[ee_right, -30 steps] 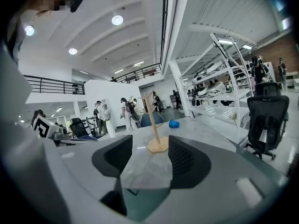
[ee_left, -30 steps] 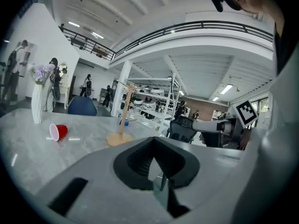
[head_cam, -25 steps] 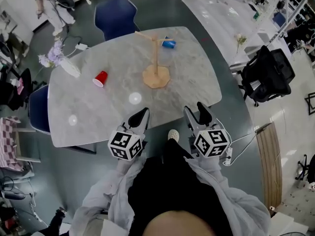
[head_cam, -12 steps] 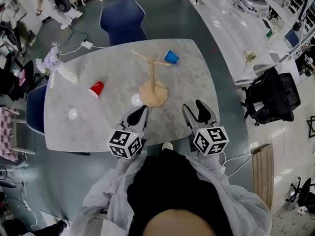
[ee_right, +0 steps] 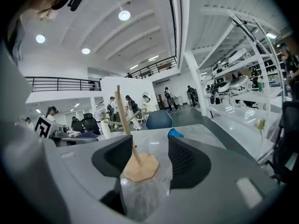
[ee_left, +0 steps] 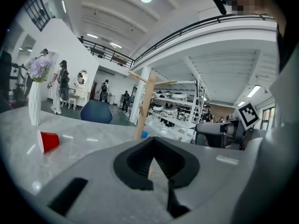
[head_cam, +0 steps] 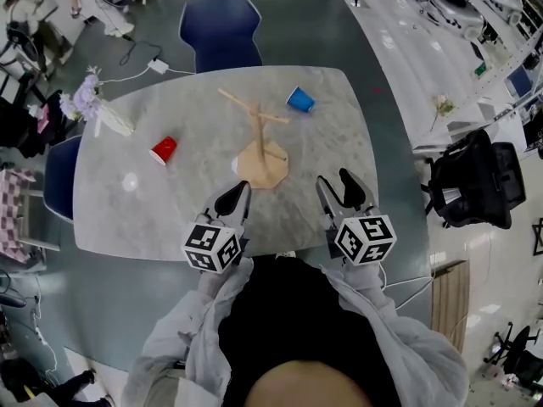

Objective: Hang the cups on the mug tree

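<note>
We stand at the six o'clock edge of a pale marble table (head_cam: pixel 110 219), seen from the head view, with a blue chair (head_cam: pixel 219 32) pushed in at its twelve o'clock side. We hold both tools low over the near edge, well apart from each other.

The left gripper (head_cam: pixel 233 195) sits at about seven o'clock from the mug tree (head_cam: pixel 259 138). Its jaws are pressed together at the tips, with nothing pinched. The right gripper (head_cam: pixel 338 183) sits at about five o'clock from the tree. Its jaws are spread and empty, and through the gap we see only the tree's base further off.

The wooden tree stands upright near the table's middle on a flat many-sided base, and its pegs are bare. A white vase of lilac flowers (head_cam: pixel 93 113) is at ten o'clock, near the table's far left corner.

The red cup (head_cam: pixel 164 150) lies on its side at nine o'clock from the tree. The blue cup (head_cam: pixel 299 100) lies on its side at one o'clock, close to a peg tip; we cannot tell if they touch.
</note>
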